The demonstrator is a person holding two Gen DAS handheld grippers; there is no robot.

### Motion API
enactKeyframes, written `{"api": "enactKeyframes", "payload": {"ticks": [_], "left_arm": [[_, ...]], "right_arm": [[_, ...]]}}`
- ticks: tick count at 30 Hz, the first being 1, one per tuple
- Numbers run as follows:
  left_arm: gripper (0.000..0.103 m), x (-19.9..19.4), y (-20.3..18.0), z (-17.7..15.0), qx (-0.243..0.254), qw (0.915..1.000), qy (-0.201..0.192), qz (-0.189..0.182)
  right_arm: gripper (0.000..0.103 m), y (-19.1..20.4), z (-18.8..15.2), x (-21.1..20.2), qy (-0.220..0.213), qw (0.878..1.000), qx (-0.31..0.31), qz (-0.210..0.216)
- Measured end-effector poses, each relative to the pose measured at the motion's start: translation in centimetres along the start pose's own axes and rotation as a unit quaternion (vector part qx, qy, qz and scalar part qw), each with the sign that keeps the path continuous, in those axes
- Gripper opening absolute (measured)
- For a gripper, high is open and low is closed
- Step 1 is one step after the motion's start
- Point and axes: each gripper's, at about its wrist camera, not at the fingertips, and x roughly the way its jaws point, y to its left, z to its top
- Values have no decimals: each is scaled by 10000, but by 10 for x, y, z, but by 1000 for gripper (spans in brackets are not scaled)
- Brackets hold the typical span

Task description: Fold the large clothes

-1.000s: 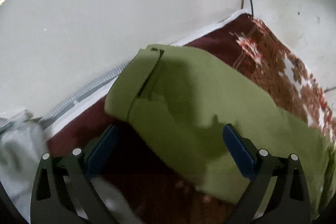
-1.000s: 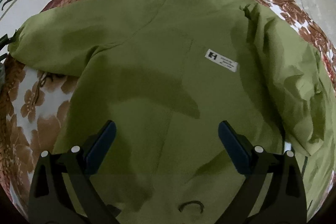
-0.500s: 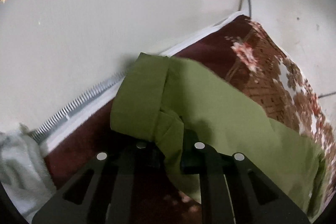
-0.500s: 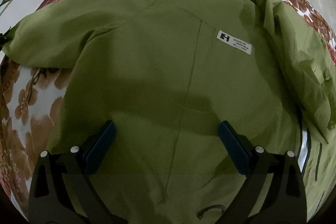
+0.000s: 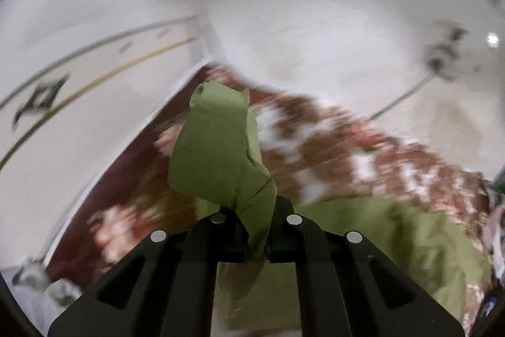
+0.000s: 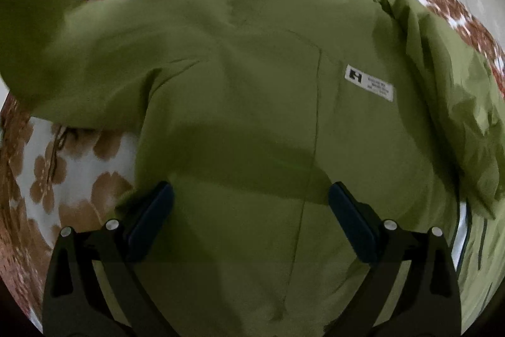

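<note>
An olive-green jacket (image 6: 252,103) lies spread on a floral bedspread (image 6: 79,166), with a white label (image 6: 369,82) right of its centre seam. My left gripper (image 5: 254,229) is shut on the jacket's sleeve (image 5: 217,147), which stands lifted above the bed; the view is blurred. The lifted sleeve also shows at the upper left of the right wrist view (image 6: 31,5). My right gripper (image 6: 251,210) is open and hovers over the jacket's lower body, empty.
The red, brown and white floral bedspread (image 5: 347,153) covers the bed. A white headboard with a gold line (image 5: 79,90) stands at the left, a white wall (image 5: 315,21) behind. Grey cloth (image 5: 47,289) lies at the lower left.
My left gripper closed on the sleeve end and lifted it up and swung right. The right gripper stayed open and drifted slightly over the jacket.
</note>
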Motion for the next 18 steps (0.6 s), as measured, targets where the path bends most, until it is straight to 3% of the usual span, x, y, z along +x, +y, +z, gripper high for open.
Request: {"api": "enactKeyframes", "payload": {"ticks": [4,8,12,18], "left_arm": [[5,0,-99,18,140,9970,-57,-761],[5,16,-200,5,481,9911,-29,-1243],[5,51,-320,-34,725,9794,414,-1840],[5,99,-439,-123,1166,9673,1009,-2014]], "right_arm": [[97,3,13,-1,-100,9997,-187,126],[97,7,25,3,-178,9944,-1036,67],[97,9,26,5,-207,9880,-1516,216],[97,2,19,0,-428,9790,-1966,327]]}}
